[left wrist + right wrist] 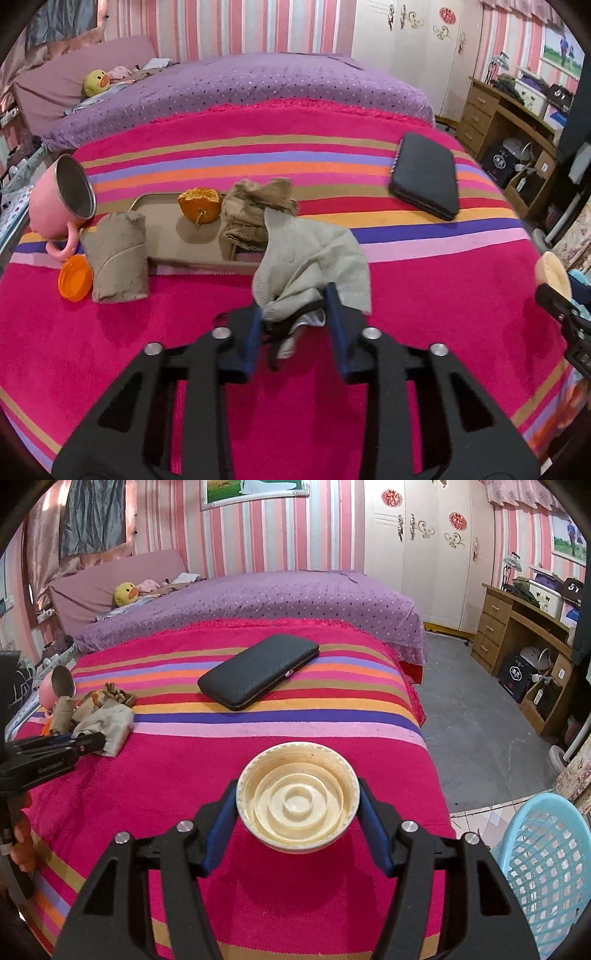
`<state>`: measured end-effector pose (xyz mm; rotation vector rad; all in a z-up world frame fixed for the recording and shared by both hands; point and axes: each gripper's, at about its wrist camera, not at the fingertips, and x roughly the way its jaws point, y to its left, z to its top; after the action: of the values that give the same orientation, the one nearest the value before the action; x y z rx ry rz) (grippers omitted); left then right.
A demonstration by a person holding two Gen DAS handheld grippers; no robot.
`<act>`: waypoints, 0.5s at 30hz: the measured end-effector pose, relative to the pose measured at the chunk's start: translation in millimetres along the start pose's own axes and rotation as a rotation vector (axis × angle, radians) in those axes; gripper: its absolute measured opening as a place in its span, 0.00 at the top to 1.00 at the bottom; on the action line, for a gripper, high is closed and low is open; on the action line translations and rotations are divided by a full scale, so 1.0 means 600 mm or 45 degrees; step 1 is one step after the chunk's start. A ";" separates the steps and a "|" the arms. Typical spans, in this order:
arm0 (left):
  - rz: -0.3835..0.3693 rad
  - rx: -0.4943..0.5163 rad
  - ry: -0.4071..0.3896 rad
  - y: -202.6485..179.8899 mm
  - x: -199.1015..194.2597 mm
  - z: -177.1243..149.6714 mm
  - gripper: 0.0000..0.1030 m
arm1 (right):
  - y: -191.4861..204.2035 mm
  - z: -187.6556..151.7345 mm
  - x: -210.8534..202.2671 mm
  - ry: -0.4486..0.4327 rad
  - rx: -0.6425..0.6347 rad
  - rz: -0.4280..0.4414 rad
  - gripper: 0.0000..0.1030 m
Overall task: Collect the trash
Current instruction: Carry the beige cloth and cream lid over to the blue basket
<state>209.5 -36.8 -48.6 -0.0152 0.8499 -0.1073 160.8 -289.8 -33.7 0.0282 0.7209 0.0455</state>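
A crumpled grey-beige tissue (314, 254) hangs above the striped pink blanket (424, 314), pinched at its lower end by my left gripper (295, 310), which is shut on it. The right wrist view shows the same left gripper (86, 744) at the far left with the tissue (110, 723). My right gripper (297, 794) is shut on a round cream lid (297, 812), hollow side facing the camera, held over the blanket's near part. On a tan tray (166, 236) lie half an orange peel (199, 205) and crumpled brown paper (255, 210).
A brown paper roll (118, 258), an orange cap (74, 278) and a tipped pink mug (59, 199) lie left of the tray. A black wallet (258, 670) rests farther back. A light blue mesh basket (546, 867) stands on the floor at right, beside the bed.
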 end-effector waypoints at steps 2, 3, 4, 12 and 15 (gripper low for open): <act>-0.012 -0.011 -0.020 -0.002 -0.017 -0.008 0.78 | -0.002 0.000 -0.007 -0.016 0.000 0.004 0.41; -0.022 -0.018 -0.042 -0.005 -0.032 -0.014 0.78 | -0.004 -0.001 -0.011 -0.022 -0.001 0.006 0.41; -0.026 -0.019 -0.057 -0.007 -0.041 -0.015 0.78 | -0.005 -0.002 -0.014 -0.028 -0.002 0.009 0.41; -0.024 0.049 -0.207 -0.065 -0.119 -0.041 0.78 | -0.030 -0.010 -0.050 -0.086 -0.031 0.014 0.41; -0.024 0.053 -0.227 -0.085 -0.126 -0.044 0.78 | -0.053 -0.015 -0.064 -0.094 -0.042 0.007 0.41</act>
<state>135.9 -79.2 -6.8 0.0064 0.6693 -0.1398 127.1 -323.2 -16.9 0.0005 0.6462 0.0608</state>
